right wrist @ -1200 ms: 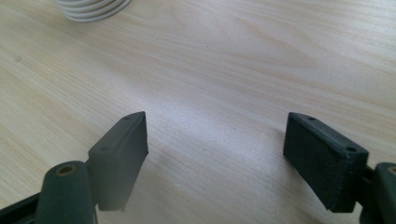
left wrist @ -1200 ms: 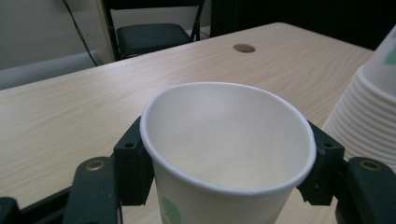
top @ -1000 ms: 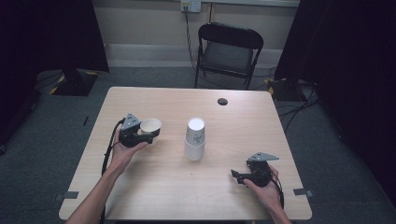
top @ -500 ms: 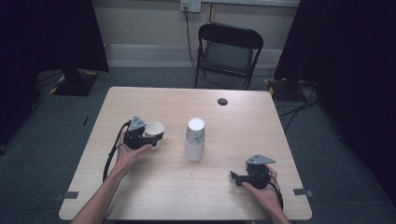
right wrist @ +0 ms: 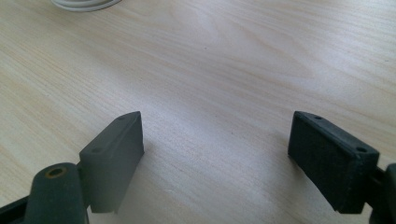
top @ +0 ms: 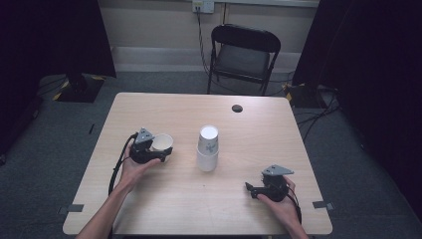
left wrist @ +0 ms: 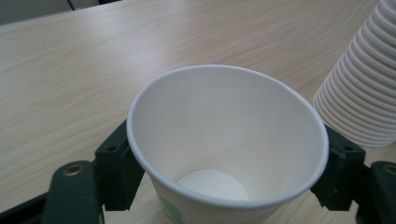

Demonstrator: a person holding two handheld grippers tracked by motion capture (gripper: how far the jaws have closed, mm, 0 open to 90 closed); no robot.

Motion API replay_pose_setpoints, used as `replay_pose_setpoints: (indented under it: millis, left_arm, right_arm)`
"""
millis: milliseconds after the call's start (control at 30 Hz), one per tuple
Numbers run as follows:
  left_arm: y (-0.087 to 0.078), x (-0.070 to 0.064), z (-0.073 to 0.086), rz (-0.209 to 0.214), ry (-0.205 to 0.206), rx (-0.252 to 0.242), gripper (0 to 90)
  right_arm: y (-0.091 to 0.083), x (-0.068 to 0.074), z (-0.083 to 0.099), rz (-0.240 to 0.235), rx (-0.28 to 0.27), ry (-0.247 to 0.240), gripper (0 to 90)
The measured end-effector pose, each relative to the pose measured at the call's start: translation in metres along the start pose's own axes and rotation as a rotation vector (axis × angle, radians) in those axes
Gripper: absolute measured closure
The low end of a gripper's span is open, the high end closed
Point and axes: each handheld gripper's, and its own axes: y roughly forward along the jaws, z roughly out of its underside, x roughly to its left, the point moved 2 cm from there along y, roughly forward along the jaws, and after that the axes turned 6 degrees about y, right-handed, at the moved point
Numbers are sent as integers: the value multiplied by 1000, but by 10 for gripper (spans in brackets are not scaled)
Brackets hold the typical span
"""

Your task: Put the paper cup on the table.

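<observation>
On the pale wooden table (top: 149, 209), the left gripper (top: 155, 152) sits at the left of the high view with its jaws clamped on either side of a single white paper cup (left wrist: 224, 140), which tilts with its open mouth toward the camera in the left gripper view. Just beside it, at the centre of the high view, stands an upside-down stack of white paper cups (top: 207, 148); its ribbed rims fill the upper right corner of the left gripper view. The right gripper (top: 253, 188) rests low at the lower right of the high view, jaws spread wide apart over bare wood. A small dark round disc (top: 237, 108) lies near the table's far edge, before a black folding chair (top: 244, 55).
</observation>
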Motion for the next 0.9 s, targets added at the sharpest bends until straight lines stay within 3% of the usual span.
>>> replay_pose_setpoints:
  millis: [167, 333, 433, 600, 700, 900]
  left_arm:
    - [0, 4, 4, 14, -23, 37, 157]
    - [2, 0, 5, 10, -18, 70, 158]
    - [3, -1, 4, 23, -24, 59, 157]
    - [2, 1, 5, -7, -27, 84, 158]
    - [-1, 3, 7, 7, -56, 92, 158]
    - [-13, -1, 7, -4, -38, 94, 158]
  right_arm:
    - [0, 0, 0, 1, 0, 1, 178]
    - [0, 0, 0, 0, 0, 0, 177]
    - [0, 0, 0, 0, 0, 0, 177]
    - [0, 0, 0, 0, 0, 0, 177]
    - [0, 0, 0, 0, 0, -1, 177]
    - [0, 0, 0, 0, 0, 0, 177]
